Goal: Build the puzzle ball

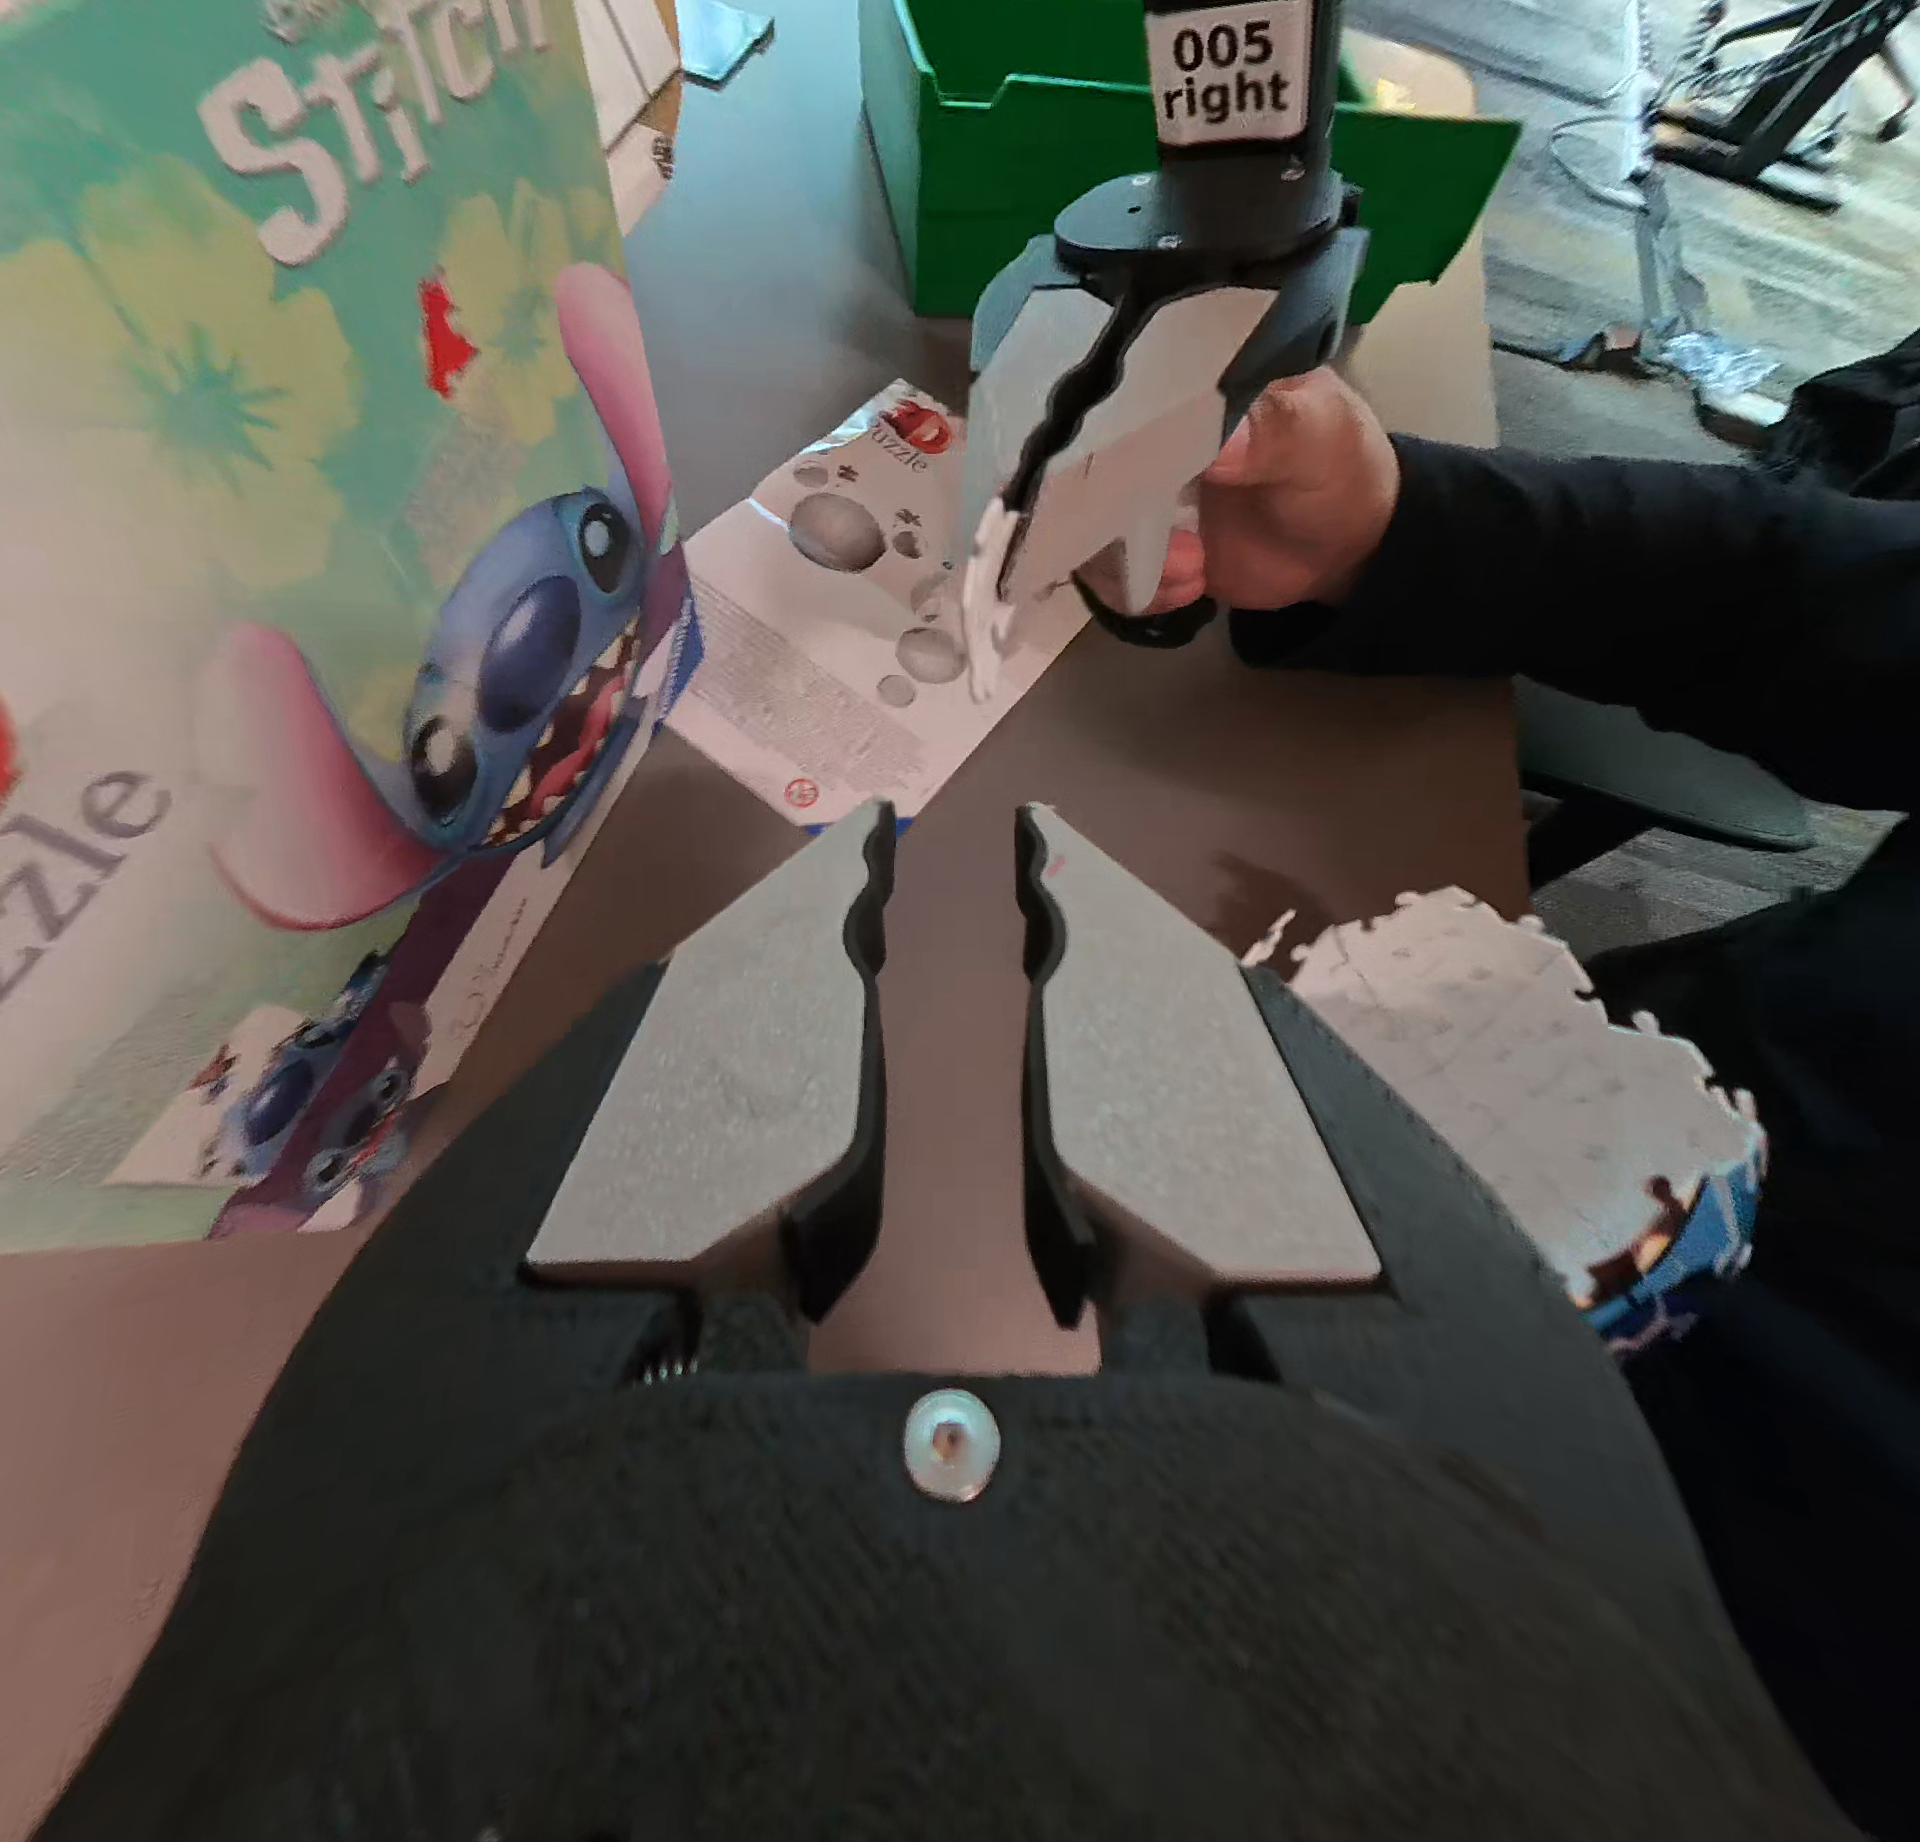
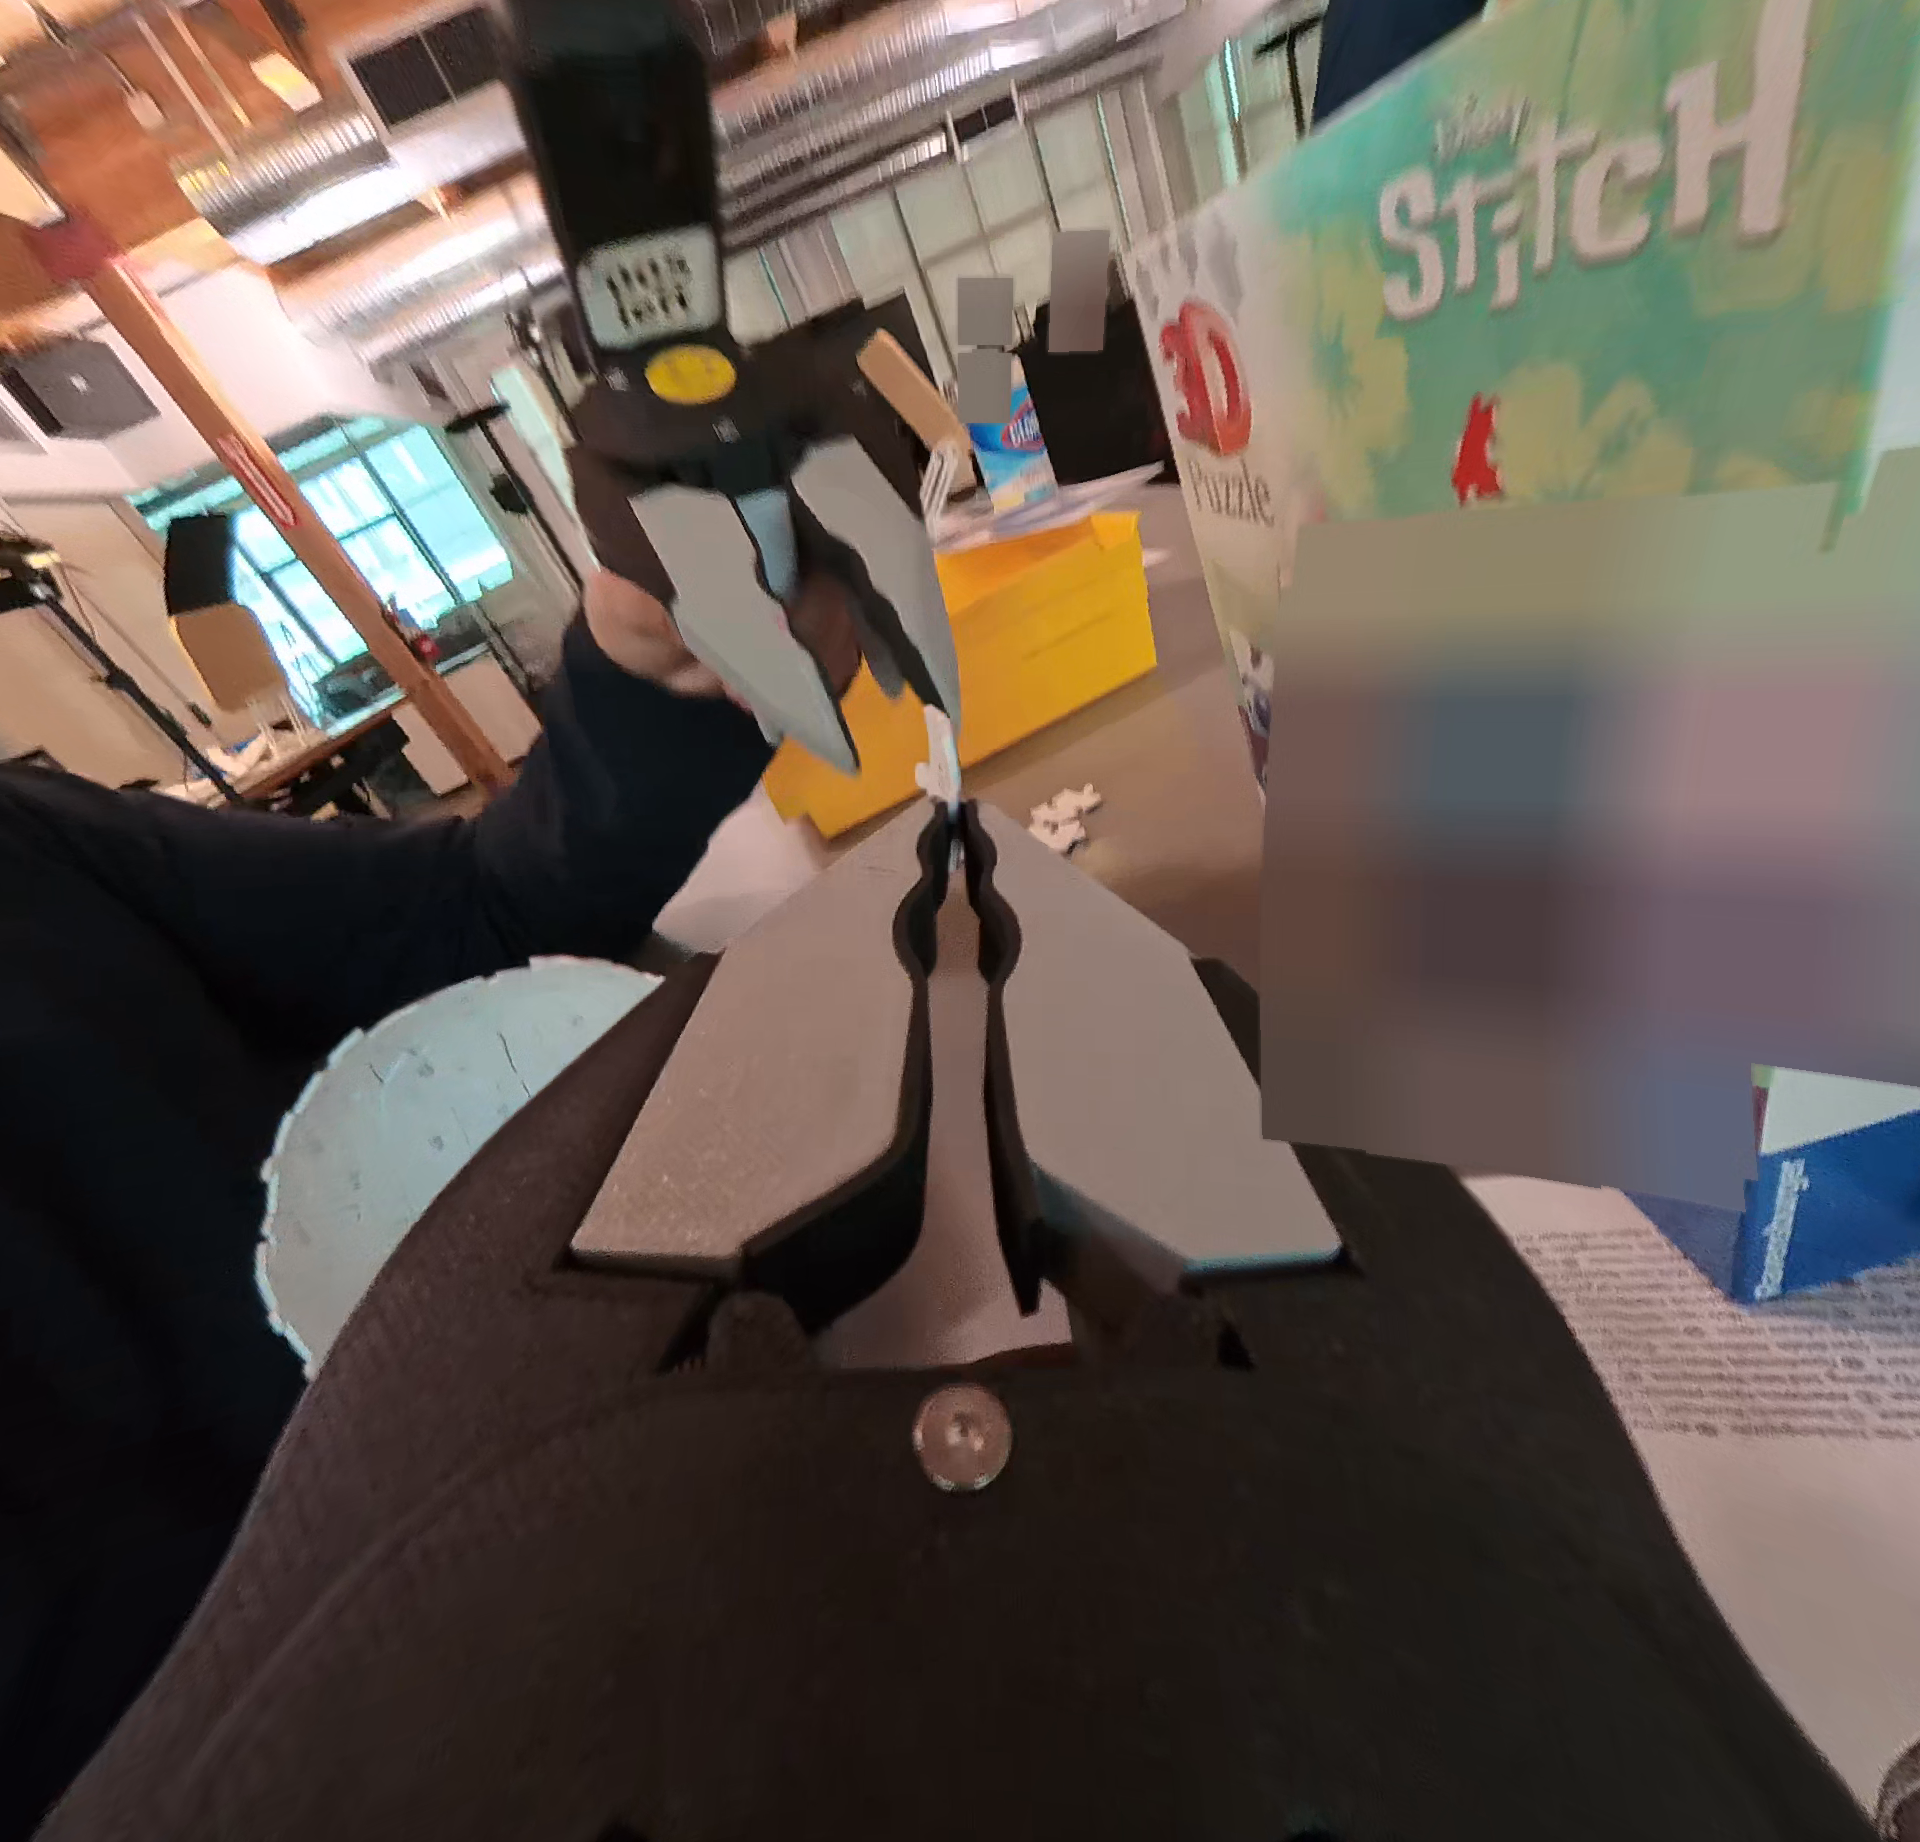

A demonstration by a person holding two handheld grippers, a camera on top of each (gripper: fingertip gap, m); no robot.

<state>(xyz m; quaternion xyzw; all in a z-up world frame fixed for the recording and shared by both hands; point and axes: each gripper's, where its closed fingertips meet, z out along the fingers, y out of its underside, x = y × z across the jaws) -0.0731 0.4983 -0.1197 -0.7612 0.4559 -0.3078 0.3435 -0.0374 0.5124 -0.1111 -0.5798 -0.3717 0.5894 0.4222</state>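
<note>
In the left wrist view, the left tool (image 1: 954, 826) fills the lower middle with its jaws parted and nothing between them, above the brown desk (image 1: 1195, 753). At the right edge sits the partly built puzzle ball (image 1: 1496, 1054), its white inner side showing. Farther up, an instruction sheet (image 1: 831, 670) lies flat beside the upright puzzle box (image 1: 291, 545) at left. Upper middle, the right tool (image 1: 1003, 535) pinches a white puzzle piece (image 1: 982, 608), held by a hand (image 1: 1288, 504). A green bin (image 1: 997, 161) stands behind.
</note>
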